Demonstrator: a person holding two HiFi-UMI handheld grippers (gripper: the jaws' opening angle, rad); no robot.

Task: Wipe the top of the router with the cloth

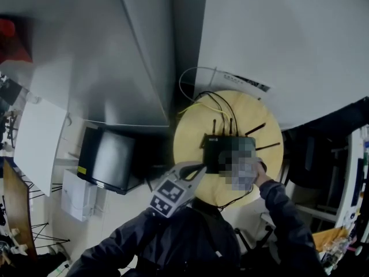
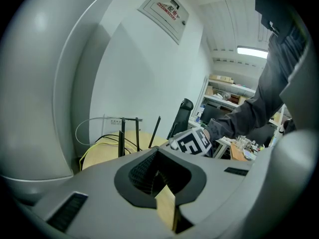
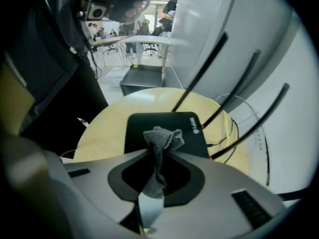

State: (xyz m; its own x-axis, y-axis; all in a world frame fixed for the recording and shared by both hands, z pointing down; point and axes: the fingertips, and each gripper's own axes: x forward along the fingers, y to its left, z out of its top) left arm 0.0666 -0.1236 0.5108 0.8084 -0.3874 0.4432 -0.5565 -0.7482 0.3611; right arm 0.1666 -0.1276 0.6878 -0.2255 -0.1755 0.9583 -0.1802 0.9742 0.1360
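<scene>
A black router (image 1: 216,152) with several thin antennas (image 3: 239,91) lies on a round wooden table (image 1: 190,131). In the right gripper view a grey cloth (image 3: 162,137) is pinched in my right gripper (image 3: 159,152). Its bunched end pokes out over the near part of the router's top (image 3: 144,126). In the head view a blurred patch covers that gripper above the router. My left gripper (image 1: 193,172) hovers at the table's near left edge, just left of the router. It is shut and holds nothing (image 2: 157,153). Its view shows the antennas (image 2: 122,136) and the right gripper's marker cube (image 2: 192,143).
Yellow and black cables (image 1: 210,104) run off the table's far side towards a white wall (image 1: 288,39). A dark monitor-like box (image 1: 106,157) sits on the floor to the left, below a grey partition (image 1: 115,56). An office chair (image 2: 182,114) and cluttered desks stand beyond the table.
</scene>
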